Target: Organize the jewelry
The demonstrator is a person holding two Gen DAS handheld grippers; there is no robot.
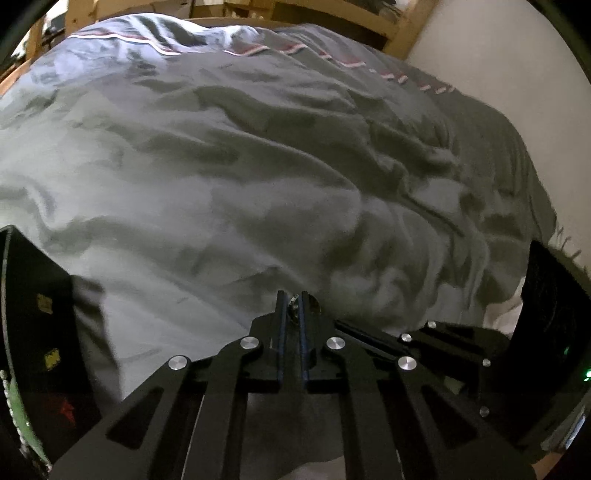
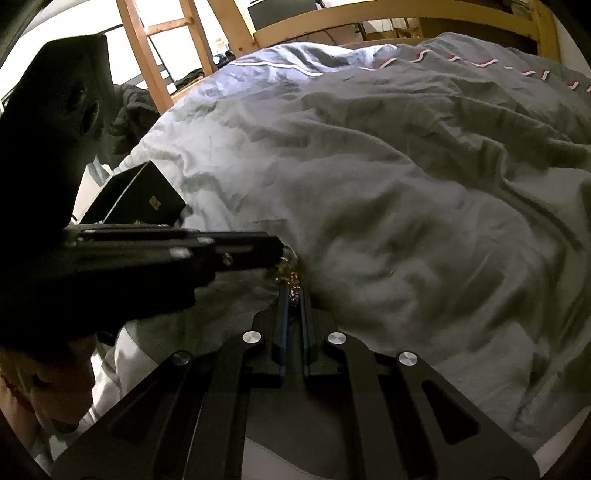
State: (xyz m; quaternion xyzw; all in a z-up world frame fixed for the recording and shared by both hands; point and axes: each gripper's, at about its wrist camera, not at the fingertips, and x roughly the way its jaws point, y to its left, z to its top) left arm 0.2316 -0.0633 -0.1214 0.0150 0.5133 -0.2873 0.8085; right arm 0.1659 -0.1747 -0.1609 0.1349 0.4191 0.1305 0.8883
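Note:
My right gripper [image 2: 294, 291] is shut on a small sparkly gold piece of jewelry [image 2: 290, 275] that sticks out past its tips, just above the grey duvet [image 2: 388, 177]. My left gripper [image 1: 294, 295] is shut on the same piece, a small shiny bit of it [image 1: 294, 303] showing between its pads. In the right wrist view the left gripper [image 2: 280, 251] comes in from the left and meets the jewelry tip to tip. A black jewelry box [image 2: 147, 199] with a gold logo lies open on the bed at the left.
The rumpled duvet with a red and white stripe [image 1: 258, 50] covers the bed. A wooden bed frame [image 2: 388, 16] runs along the far side, and a wooden ladder [image 2: 140, 48] stands at the back left. A white wall [image 1: 498, 66] is at the right.

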